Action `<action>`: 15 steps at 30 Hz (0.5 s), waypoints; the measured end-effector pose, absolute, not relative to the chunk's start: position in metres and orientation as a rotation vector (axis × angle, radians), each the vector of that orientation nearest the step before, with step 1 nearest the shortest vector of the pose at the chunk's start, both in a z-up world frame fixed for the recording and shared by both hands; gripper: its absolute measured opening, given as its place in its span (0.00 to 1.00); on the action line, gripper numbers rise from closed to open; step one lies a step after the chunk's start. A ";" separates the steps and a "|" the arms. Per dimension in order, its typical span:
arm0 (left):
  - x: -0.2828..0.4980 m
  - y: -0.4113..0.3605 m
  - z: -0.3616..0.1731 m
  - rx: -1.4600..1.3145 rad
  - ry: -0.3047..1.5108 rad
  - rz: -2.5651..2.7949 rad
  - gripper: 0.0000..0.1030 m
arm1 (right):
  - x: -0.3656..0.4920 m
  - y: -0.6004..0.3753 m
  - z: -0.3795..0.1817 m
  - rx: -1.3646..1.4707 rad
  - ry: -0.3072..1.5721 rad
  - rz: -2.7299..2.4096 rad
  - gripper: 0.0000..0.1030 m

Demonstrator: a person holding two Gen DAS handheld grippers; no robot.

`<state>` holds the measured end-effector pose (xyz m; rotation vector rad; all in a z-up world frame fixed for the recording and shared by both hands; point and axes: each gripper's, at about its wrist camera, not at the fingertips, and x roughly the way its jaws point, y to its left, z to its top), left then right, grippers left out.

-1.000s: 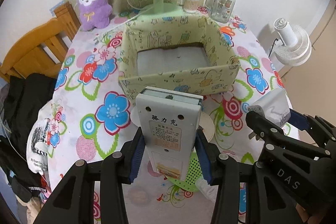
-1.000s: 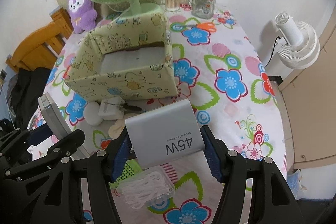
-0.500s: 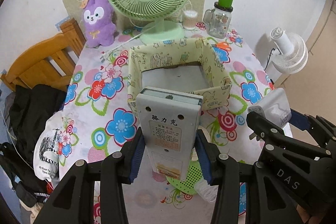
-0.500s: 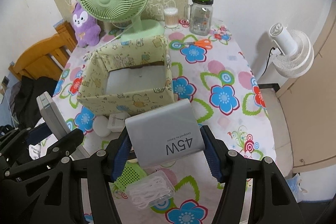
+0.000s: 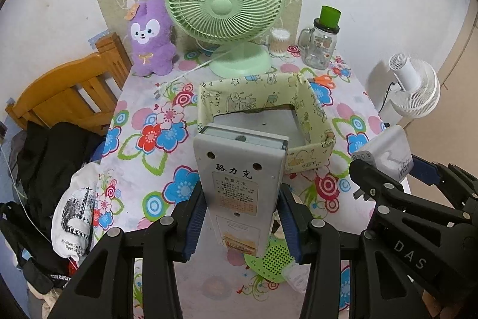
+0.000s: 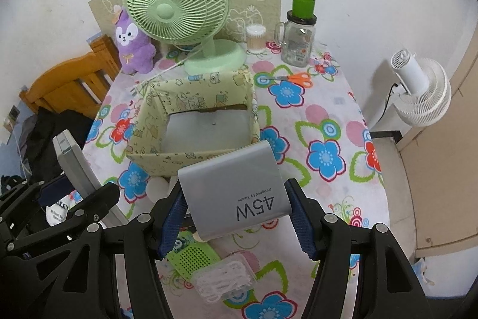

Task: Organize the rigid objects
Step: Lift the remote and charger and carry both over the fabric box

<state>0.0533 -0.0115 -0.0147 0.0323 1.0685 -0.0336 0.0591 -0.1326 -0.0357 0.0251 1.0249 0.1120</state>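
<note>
I have the grey charger marked 45W clamped flat between the jaws of my right gripper, held in the air above the near edge of the table, just short of the yellow box. My left gripper has its jaws clamped on the sides of a white device with a printed label, held upright so its narrow end points at the same box. I judge both are carried high so they clear the box's wall before going in; the box looks bare inside. Below my grippers a green perforated thing and a clear case of white bits lie on the flowered cloth, probably next to sort. At the far edge stand a green fan, a purple plush and a glass jar.
</note>
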 end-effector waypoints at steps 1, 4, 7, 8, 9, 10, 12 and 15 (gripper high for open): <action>0.054 -0.011 -0.014 0.032 1.067 -0.033 0.46 | 0.060 -0.132 -0.035 0.024 1.024 0.113 0.65; 0.058 -0.008 -0.011 0.030 1.063 -0.029 0.46 | 0.064 -0.129 -0.032 0.020 1.019 0.118 0.65; 0.061 -0.006 -0.011 0.029 1.062 -0.029 0.46 | 0.069 -0.127 -0.030 0.018 1.017 0.120 0.65; 0.063 -0.006 -0.010 0.030 1.062 -0.028 0.46 | 0.071 -0.126 -0.030 0.020 1.017 0.120 0.65; 0.065 -0.005 -0.010 0.031 1.061 -0.029 0.46 | 0.072 -0.126 -0.030 0.020 1.016 0.120 0.65; 0.067 -0.005 -0.010 0.033 1.060 -0.029 0.46 | 0.073 -0.125 -0.030 0.021 1.016 0.120 0.65; 0.072 -0.004 -0.009 0.034 1.058 -0.031 0.46 | 0.078 -0.125 -0.030 0.024 1.017 0.120 0.65; 0.080 -0.003 -0.009 0.033 1.057 -0.036 0.46 | 0.085 -0.125 -0.029 0.025 1.018 0.117 0.65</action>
